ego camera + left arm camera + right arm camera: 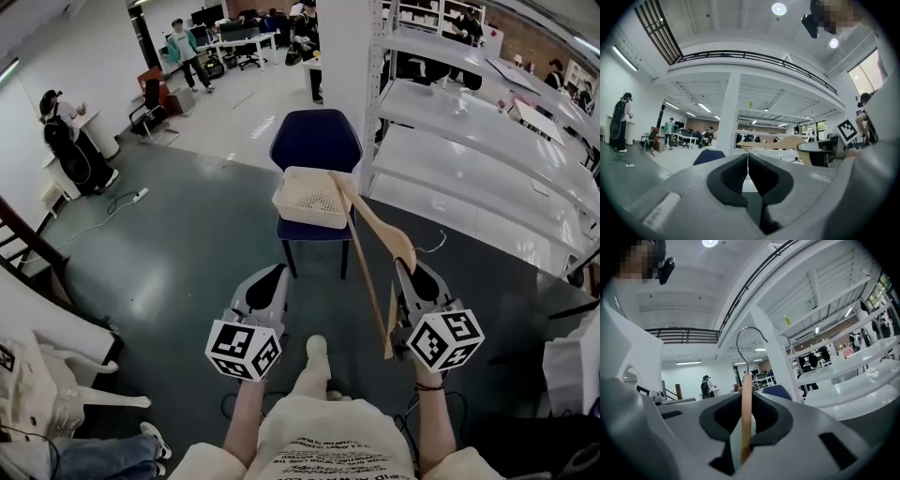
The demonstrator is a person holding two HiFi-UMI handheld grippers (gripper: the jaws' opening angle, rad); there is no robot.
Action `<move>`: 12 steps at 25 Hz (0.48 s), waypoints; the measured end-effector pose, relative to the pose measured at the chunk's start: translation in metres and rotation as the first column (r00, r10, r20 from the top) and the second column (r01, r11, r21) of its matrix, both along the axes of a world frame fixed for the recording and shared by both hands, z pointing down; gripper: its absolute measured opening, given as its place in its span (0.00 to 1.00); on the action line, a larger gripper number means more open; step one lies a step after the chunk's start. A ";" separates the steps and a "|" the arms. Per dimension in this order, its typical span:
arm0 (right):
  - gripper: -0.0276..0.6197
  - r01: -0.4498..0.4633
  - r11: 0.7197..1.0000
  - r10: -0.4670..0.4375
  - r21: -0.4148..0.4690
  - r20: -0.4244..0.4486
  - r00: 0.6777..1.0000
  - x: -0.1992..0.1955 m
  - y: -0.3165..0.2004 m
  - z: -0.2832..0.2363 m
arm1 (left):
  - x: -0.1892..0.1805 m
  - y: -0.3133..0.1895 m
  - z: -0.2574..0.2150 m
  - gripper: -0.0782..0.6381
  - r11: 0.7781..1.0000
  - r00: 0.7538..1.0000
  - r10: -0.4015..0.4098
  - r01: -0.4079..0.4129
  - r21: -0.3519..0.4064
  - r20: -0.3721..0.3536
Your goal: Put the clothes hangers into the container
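A cream perforated basket (308, 198) rests on a blue chair (315, 140) ahead of me. My right gripper (404, 273) is shut on a wooden clothes hanger (373, 246). The hanger rises from the jaws, and its upper end reaches over the basket's right corner. In the right gripper view the wooden bar (746, 413) is pinched between the pads, with the metal hook (749, 339) curling above. My left gripper (273, 275) hangs beside it at the left, shut and empty, its pads touching in the left gripper view (748, 165). There the hanger (787, 142) shows ahead to the right.
A tall white shelving rack (469, 122) runs along the right of the chair. A white chair with a cloth bag (37, 389) stands at the lower left. A cable and power strip (122, 201) lie on the dark floor. People stand at desks far behind.
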State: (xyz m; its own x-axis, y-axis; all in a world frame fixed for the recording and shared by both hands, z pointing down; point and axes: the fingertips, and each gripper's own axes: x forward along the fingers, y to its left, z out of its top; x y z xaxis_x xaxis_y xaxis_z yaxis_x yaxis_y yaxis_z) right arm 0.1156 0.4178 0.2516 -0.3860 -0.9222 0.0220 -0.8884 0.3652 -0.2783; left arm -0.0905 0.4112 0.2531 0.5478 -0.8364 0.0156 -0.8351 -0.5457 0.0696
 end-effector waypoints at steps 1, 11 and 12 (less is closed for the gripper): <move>0.13 0.001 1.000 -0.001 -0.002 0.001 1.000 0.001 -0.008 0.001 | 0.001 -0.008 0.002 0.14 1.000 1.000 0.000 0.000 -0.002 -0.002; 0.13 0.033 0.998 -0.033 -0.049 0.005 0.999 -0.010 -0.144 0.014 | -0.012 -0.140 0.014 0.14 0.999 1.000 -0.029 0.028 -0.039 -0.013; 0.13 0.030 0.998 -0.030 -0.055 0.008 1.000 -0.011 -0.159 0.015 | -0.015 -0.155 0.015 0.14 0.999 1.000 -0.028 0.028 -0.046 -0.011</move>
State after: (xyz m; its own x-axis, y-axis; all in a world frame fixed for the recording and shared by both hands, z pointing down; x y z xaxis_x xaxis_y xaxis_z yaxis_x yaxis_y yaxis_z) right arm 0.1049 0.2591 0.2665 -0.4139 -0.9077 0.0693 -0.8752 0.3758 -0.3045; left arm -0.1053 0.2559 0.2677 0.5244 -0.8501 0.0478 -0.8491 -0.5179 0.1037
